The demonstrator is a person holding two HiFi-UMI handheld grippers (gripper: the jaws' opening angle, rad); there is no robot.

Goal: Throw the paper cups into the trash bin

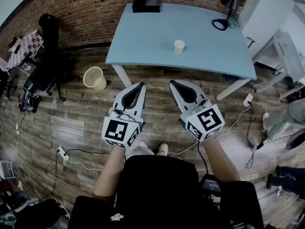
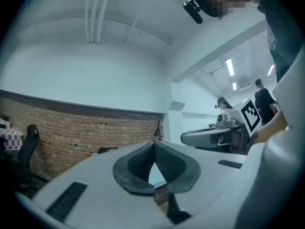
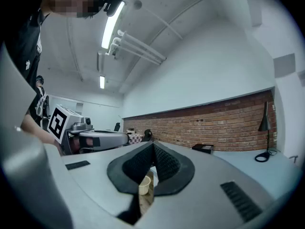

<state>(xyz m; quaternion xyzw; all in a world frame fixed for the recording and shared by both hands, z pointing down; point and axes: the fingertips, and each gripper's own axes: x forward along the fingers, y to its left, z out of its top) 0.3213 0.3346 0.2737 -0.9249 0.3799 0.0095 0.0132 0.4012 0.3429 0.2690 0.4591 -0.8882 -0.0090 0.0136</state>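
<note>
The cup [image 1: 179, 46] is stood upright on the table [image 1: 143, 42], well ahead of the right gripper [image 1: 173, 84], judged the nearer one. Both it and the left gripper [image 1: 141, 86] are held closed and empty, with the bin [image 1: 94, 78] left of them.

The worktop [image 1: 143, 37] is pale blue, the paper cup [image 1: 179, 46] cream, the trash bin [image 1: 95, 78] beige. The wall [image 1: 86, 8] is red-brown brick, the floor [image 1: 76, 120] grey-brown planks. The left gripper [image 1: 141, 86] and right gripper [image 1: 172, 83] are light grey with black-and-white square markers.
</note>
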